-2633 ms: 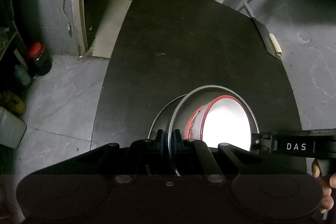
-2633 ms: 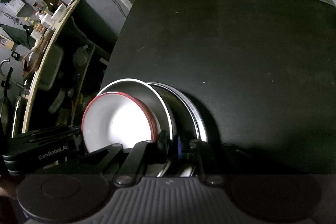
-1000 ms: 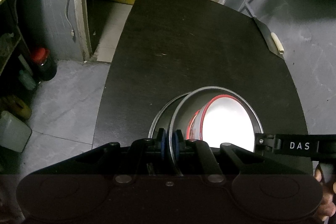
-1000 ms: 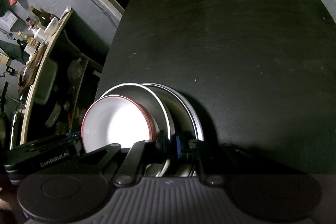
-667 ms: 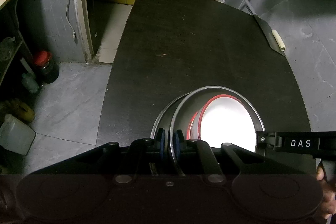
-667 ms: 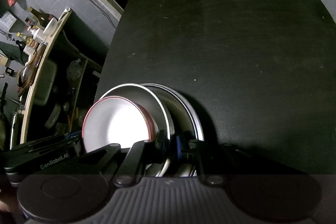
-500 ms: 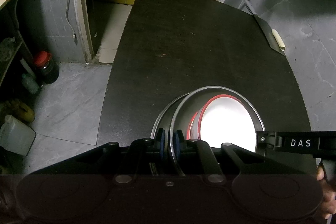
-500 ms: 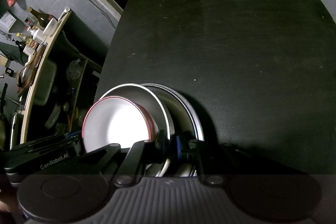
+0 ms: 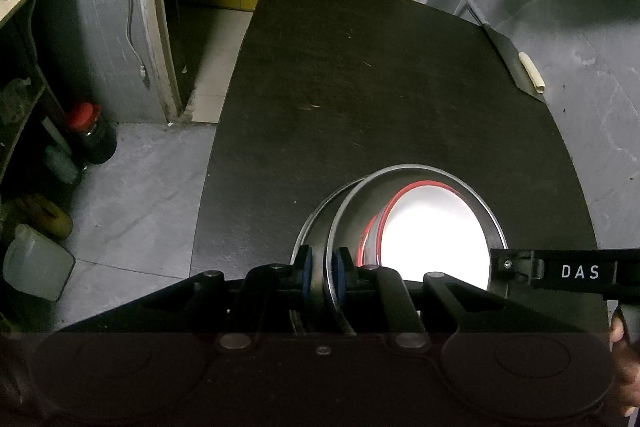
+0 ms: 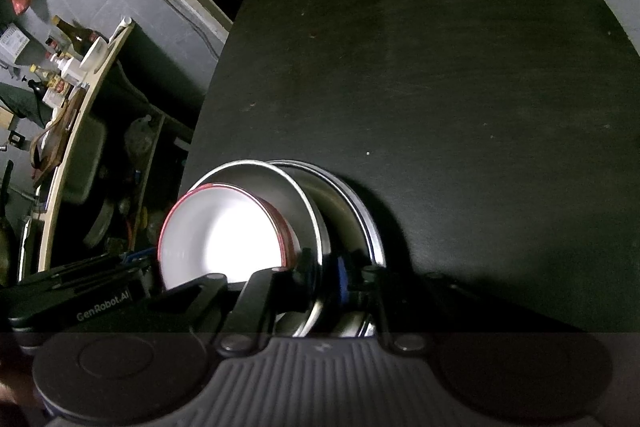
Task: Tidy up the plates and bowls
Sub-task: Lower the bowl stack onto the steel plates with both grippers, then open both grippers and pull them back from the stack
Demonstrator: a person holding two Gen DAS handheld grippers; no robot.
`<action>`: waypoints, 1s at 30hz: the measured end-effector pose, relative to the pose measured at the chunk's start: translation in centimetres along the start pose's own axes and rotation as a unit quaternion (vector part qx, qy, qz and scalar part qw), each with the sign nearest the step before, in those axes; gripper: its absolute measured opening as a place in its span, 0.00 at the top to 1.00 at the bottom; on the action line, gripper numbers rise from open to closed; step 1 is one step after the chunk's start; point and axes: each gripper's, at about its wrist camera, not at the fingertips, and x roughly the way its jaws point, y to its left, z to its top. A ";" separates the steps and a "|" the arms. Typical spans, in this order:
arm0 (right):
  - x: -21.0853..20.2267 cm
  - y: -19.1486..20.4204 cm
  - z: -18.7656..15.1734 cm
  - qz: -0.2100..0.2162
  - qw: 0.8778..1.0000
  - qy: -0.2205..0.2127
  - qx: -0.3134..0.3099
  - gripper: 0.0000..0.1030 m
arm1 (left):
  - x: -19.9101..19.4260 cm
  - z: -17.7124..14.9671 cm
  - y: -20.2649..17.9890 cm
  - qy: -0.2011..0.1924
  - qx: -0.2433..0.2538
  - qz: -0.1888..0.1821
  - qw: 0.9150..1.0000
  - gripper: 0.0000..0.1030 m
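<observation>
A stack of dishes sits at the near end of the black table [image 9: 360, 99]: a white bowl with a red rim [image 9: 432, 227] nested in a steel bowl [image 9: 400, 175], with a wider steel plate [image 9: 316, 223] under it. My left gripper [image 9: 322, 265] is shut on the steel bowl's rim on its left side. My right gripper [image 10: 322, 273] is shut on the same steel bowl's rim [image 10: 316, 227] on the opposite side. The white bowl [image 10: 224, 235] shows in the right wrist view too, with the steel plate [image 10: 360, 215] beneath.
The table [image 10: 440, 67] stretches far ahead. A grey board with a pale roll [image 9: 530, 77] lies off its far right corner. A shelf with bottles [image 10: 72, 67] stands left of the table. Jars and a jug [image 9: 36, 263] sit on the floor at left.
Both grippers keep their hold on the steel bowl's rim. The views have shifted only slightly since the earliest frames; the stack has barely moved.
</observation>
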 end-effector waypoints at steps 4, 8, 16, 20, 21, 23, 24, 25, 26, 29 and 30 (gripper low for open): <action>-0.4 -0.1 -0.1 -0.001 1.000 -0.005 0.001 0.82 | -0.1 0.1 -0.1 0.000 -0.001 0.002 1.000 0.85; -0.9 -0.1 -0.3 -0.006 1.000 -0.015 0.002 0.76 | -0.5 0.0 -0.2 -0.006 0.002 0.018 1.000 0.72; -2.1 0.3 -1.1 -0.048 0.998 -0.044 0.000 0.42 | -2.5 -0.4 0.7 -0.047 0.025 0.058 0.997 0.17; -3.3 0.4 -2.4 -0.055 0.996 -0.072 0.007 0.30 | -3.1 -0.9 1.0 -0.050 0.034 0.057 0.997 0.13; -3.6 0.5 -2.8 -0.057 0.995 -0.079 0.006 0.25 | -3.3 -1.1 1.2 -0.050 0.037 0.056 0.997 0.12; -4.2 0.9 -3.8 -0.066 0.993 -0.095 0.003 0.20 | -3.5 -1.1 1.2 -0.052 0.040 0.055 0.996 0.07; -4.4 1.1 -4.3 -0.071 0.992 -0.101 0.002 0.16 | -3.8 -1.3 1.3 -0.054 0.044 0.052 0.996 0.06; -4.6 1.3 -4.8 -0.074 0.991 -0.108 0.001 0.15 | -4.0 -1.5 1.3 -0.056 0.047 0.049 0.996 0.05; -4.8 1.6 -5.3 -0.077 0.990 -0.114 0.002 0.14 | -4.3 -1.7 1.4 -0.058 0.052 0.046 0.996 0.05; -5.5 2.3 -6.8 -0.082 0.988 -0.128 0.005 0.10 | -5.1 -2.4 1.9 -0.063 0.061 0.038 0.995 0.03; -5.8 2.5 -7.2 -0.081 0.988 -0.133 0.006 0.08 | -5.4 -2.6 2.0 -0.065 0.064 0.035 0.995 0.02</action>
